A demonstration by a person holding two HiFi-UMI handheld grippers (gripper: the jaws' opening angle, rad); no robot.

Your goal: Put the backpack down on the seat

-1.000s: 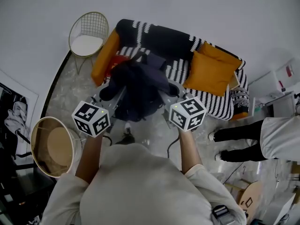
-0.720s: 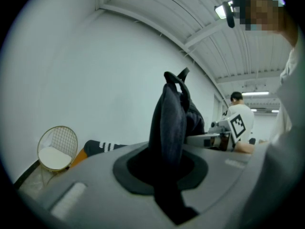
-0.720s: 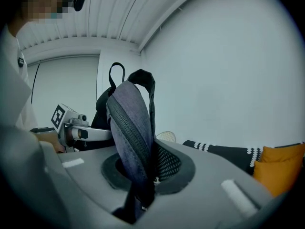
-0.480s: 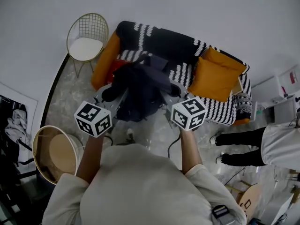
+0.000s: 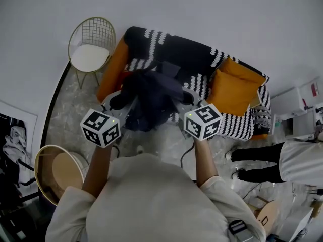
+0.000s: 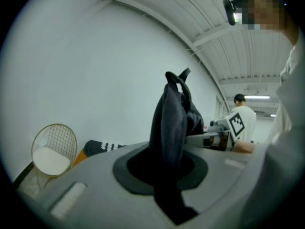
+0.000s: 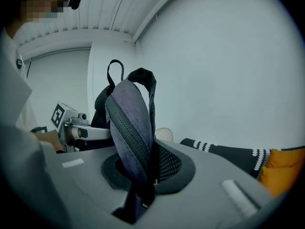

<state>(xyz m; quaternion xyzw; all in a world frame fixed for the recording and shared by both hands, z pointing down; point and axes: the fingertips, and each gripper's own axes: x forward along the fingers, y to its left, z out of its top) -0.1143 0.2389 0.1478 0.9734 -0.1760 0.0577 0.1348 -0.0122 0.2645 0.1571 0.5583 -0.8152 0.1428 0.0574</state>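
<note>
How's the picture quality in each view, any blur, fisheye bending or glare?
Head view: evenly lit, no glare, though the wide lens bows the sofa. Left gripper view: heavy fisheye with dark corners; the backpack fabric looks dark and soft up close. Right gripper view: same dark corners, the ceiling lines curve, and the backpack's zipper is sharp.

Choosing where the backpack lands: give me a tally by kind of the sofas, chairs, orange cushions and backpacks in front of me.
Black-and-white striped sofa: 1
Gold wire chair with white seat pad: 1
Orange cushions, one at the sofa's left end, two at its right end: 3
Dark fabric backpack: 1
Total: 6
</note>
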